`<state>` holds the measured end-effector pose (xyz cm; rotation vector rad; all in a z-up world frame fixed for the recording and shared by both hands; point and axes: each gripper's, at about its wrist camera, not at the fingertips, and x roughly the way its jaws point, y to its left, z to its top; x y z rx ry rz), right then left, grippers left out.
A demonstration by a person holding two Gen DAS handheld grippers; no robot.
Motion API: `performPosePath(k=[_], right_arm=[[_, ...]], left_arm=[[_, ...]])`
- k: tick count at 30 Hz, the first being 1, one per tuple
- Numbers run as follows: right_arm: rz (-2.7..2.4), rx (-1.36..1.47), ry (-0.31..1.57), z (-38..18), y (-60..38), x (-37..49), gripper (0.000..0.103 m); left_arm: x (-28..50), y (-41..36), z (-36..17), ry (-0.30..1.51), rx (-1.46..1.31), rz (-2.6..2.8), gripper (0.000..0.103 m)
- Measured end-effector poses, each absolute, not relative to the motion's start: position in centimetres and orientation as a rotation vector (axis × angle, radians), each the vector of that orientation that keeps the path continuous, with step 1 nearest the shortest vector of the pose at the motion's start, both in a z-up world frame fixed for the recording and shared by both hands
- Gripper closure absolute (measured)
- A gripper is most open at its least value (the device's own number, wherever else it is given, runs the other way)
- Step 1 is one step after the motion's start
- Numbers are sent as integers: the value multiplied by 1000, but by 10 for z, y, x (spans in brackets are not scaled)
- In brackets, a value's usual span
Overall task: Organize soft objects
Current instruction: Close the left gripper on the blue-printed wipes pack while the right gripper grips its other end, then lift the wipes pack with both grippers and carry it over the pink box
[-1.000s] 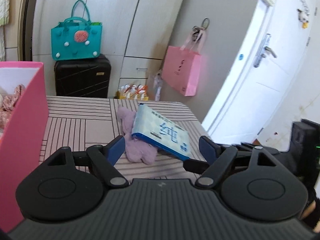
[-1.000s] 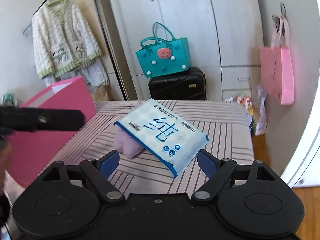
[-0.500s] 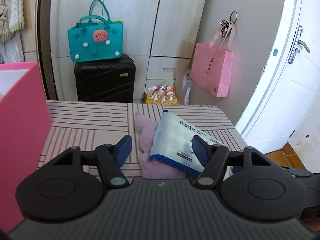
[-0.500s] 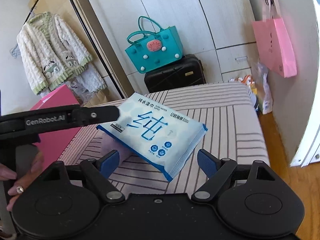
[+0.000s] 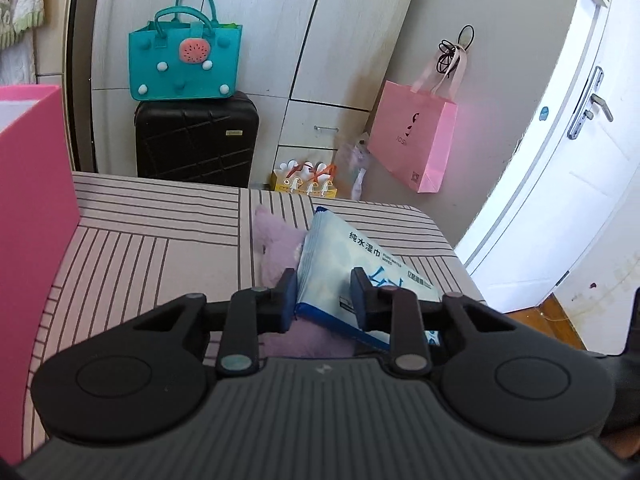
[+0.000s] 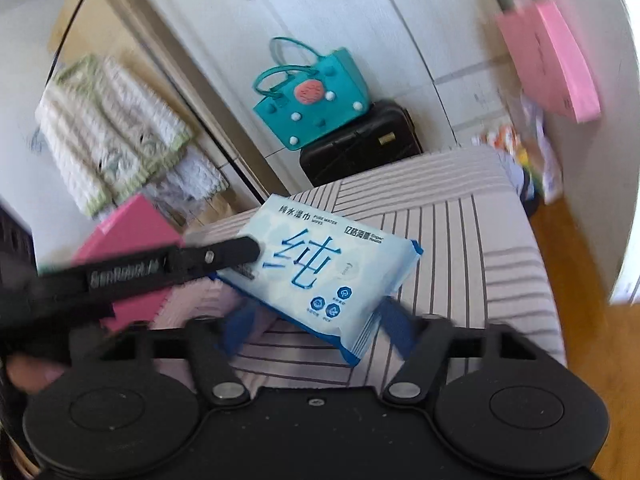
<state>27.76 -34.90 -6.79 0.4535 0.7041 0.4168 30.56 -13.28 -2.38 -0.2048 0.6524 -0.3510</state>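
Closing in the last moment, the left gripper pinched the near end of the wipes pack, which lay tilted on the purple plush on the table. The right gripper was also narrowing around the pack's other corner; whether it gripped, I couldn't tell. A lift toward the pink box seemed next.

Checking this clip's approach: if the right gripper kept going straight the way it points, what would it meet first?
Most likely the wet wipes pack: its near corner already sits between the right gripper fingers, whose jaws have just been closing. Whether the pads touch it yet is blurred.
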Motion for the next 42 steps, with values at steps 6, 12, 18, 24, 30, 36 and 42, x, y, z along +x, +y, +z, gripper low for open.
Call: performPosePath(k=[6, 12, 18, 24, 30, 36, 42], right_arm=[[395, 495, 709, -72, -355, 277, 70], [421, 466, 713, -71, -350, 268, 74], [440, 449, 715, -67, -347, 254, 74], [474, 410, 728, -66, -341, 243, 74], [470, 304, 716, -64, -332, 240, 77], [465, 295, 719, -65, -336, 240, 78], [467, 292, 719, -67, -338, 240, 78]], left_arm=[[301, -121, -25, 700, -327, -371, 79], [280, -123, -20, 689, -335, -398, 85], [254, -124, -17, 691, -278, -418, 88], [236, -118, -18, 739, -252, -416, 88], [242, -112, -23, 793, -250, -386, 82], [244, -106, -28, 749, -225, -330, 71], [252, -105, -32, 736, -236, -331, 70]])
